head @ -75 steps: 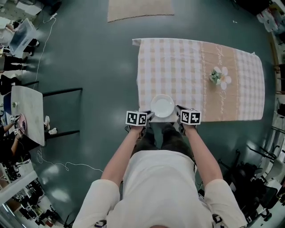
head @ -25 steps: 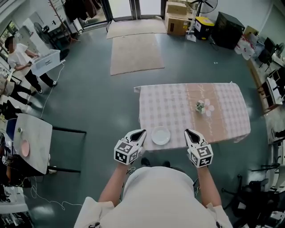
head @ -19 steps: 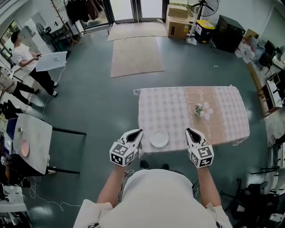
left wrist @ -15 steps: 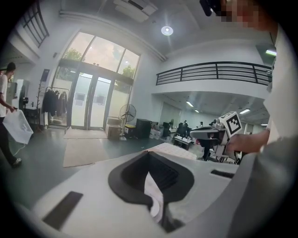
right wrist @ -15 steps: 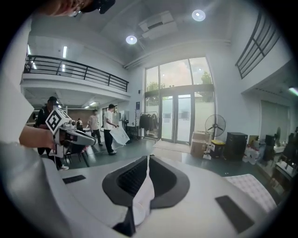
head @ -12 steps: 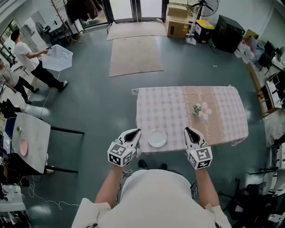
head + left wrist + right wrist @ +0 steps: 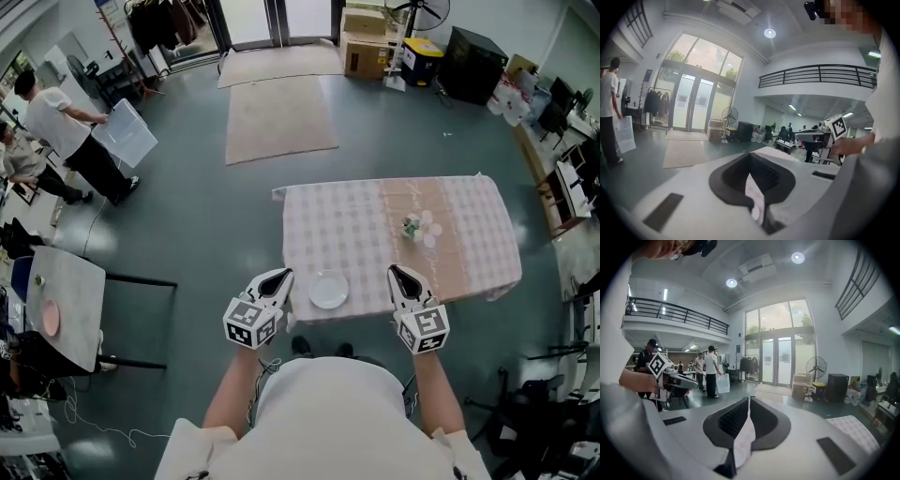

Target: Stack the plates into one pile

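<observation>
A white plate pile (image 7: pixel 328 290) rests on the checked tablecloth (image 7: pixel 356 234), close to the table's near edge. My left gripper (image 7: pixel 275 278) hovers to the left of it, off the table edge, jaws shut and empty. To the plate's right, my right gripper (image 7: pixel 401 277) hangs at about the same height, also shut with nothing in it. Neither touches the plate. In the left gripper view the shut gripper (image 7: pixel 751 155) points level across the room, with the right gripper (image 7: pixel 820 136) beside it. In the right gripper view the shut gripper (image 7: pixel 749 400) likewise points into the hall.
A small flower vase (image 7: pixel 411 227) stands on the cloth's beige stripe. A side table (image 7: pixel 61 300) with a pink plate (image 7: pixel 49 319) is at the left. A person carrying a clear bin (image 7: pixel 127 131) walks at the far left. A rug (image 7: pixel 279 117) and boxes (image 7: pixel 366 42) lie beyond.
Three seconds ago both grippers flanked the plate up close; now they hang raised and apart, the table looks farther away. The person with the bin has walked on.
</observation>
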`<state>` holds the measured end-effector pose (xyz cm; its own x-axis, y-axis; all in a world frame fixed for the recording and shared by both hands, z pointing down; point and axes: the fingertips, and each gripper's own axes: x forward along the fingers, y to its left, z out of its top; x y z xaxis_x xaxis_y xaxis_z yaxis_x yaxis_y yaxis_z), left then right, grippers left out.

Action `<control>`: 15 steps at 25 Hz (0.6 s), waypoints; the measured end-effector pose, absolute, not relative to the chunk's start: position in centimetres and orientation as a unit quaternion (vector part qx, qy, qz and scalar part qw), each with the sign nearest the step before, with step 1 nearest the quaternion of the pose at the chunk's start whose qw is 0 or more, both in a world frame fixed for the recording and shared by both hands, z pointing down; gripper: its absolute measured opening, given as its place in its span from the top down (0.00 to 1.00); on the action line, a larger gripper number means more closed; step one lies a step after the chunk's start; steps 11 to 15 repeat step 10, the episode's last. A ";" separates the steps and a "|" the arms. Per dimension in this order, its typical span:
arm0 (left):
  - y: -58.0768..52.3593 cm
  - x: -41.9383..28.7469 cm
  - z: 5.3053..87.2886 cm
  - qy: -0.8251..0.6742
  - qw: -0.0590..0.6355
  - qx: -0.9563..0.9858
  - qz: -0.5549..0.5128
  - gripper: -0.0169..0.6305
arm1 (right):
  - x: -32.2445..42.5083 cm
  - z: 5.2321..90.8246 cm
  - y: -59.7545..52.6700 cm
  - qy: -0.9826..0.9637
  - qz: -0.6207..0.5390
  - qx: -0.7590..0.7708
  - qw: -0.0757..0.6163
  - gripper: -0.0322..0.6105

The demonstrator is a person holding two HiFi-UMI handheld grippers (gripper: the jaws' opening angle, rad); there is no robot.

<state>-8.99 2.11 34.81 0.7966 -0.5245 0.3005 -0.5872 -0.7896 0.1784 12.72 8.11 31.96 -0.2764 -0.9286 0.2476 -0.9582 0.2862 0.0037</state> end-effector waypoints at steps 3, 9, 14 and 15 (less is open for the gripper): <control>1.9 -9.0 35.0 -0.299 0.138 0.937 0.115 0.96 | 13.0 32.1 8.2 -0.794 0.075 0.595 0.100 0.89; 2.0 -9.1 35.9 -0.305 0.147 0.934 0.111 0.96 | 13.2 32.4 8.3 -0.795 0.075 0.595 0.094 0.89; 2.0 -9.2 36.0 -0.306 0.148 0.934 0.111 0.96 | 13.2 32.5 8.3 -0.795 0.076 0.594 0.094 0.89; 2.0 -9.2 36.0 -0.306 0.148 0.934 0.111 0.96 | 13.2 32.5 8.3 -0.795 0.076 0.594 0.094 0.89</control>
